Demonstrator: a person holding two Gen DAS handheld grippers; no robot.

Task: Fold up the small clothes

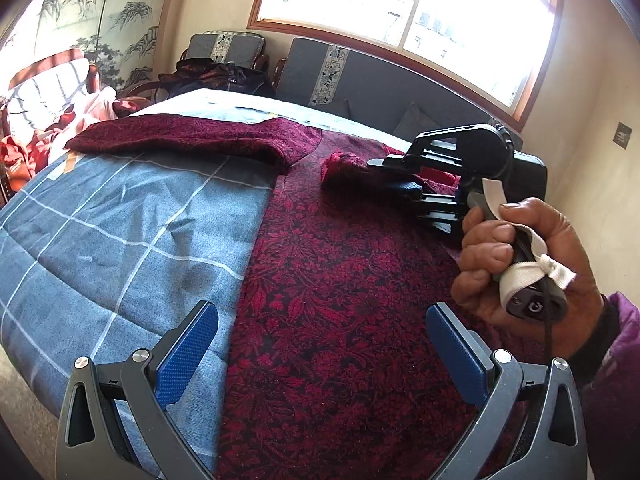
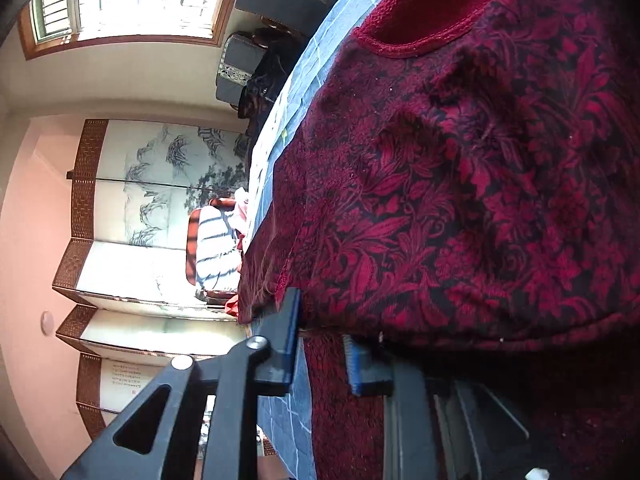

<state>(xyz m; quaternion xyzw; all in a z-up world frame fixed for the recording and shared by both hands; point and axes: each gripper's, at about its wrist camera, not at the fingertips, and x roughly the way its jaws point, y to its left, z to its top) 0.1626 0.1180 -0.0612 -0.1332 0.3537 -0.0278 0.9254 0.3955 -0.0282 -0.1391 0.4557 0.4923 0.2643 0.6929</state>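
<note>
A dark red floral-patterned top [image 1: 340,264] lies spread on the blue checked bed cover [image 1: 120,220]. Its plain red fleecy sleeve [image 1: 192,138] stretches to the left at the far side. My left gripper [image 1: 322,350] is open and empty, hovering above the near part of the top. My right gripper [image 1: 394,176] lies on its side at the top's far right part, its jaws closed on a fold of the red cloth. In the right wrist view the right gripper [image 2: 322,344] pinches the cloth edge, with the top [image 2: 480,184] and its neckline [image 2: 416,46] ahead.
A heap of pink and orange clothes [image 1: 52,140] lies at the bed's far left. Dark clothes [image 1: 216,76] sit on grey cushioned chairs [image 1: 320,76] under the window. A painted folding screen [image 2: 140,184] stands by the wall.
</note>
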